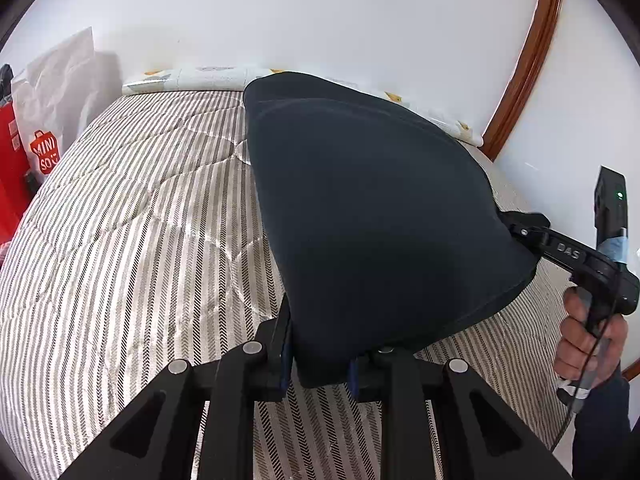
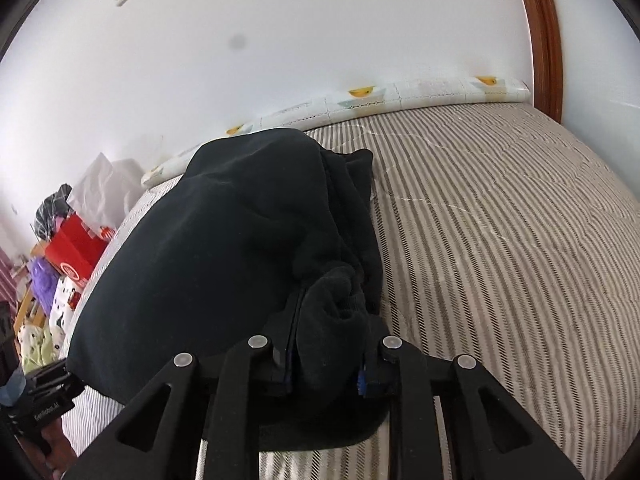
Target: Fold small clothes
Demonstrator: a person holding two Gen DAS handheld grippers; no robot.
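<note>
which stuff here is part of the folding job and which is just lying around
In the job:
- dark garment
- left hand-held gripper, shut on it
- right hand-held gripper, shut on it
- striped bed cover

Lying about:
- white Miniso bag
- red box
- patterned pillow

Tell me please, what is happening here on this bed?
A person is folding a dark garment on a striped bedcover, with handheld tongs in each hand. The left tongs pinch one near corner of the cloth, and the right tongs pinch a bunched part at the other side. The cloth is lifted between them, so the fold is not finished yet.
</note>
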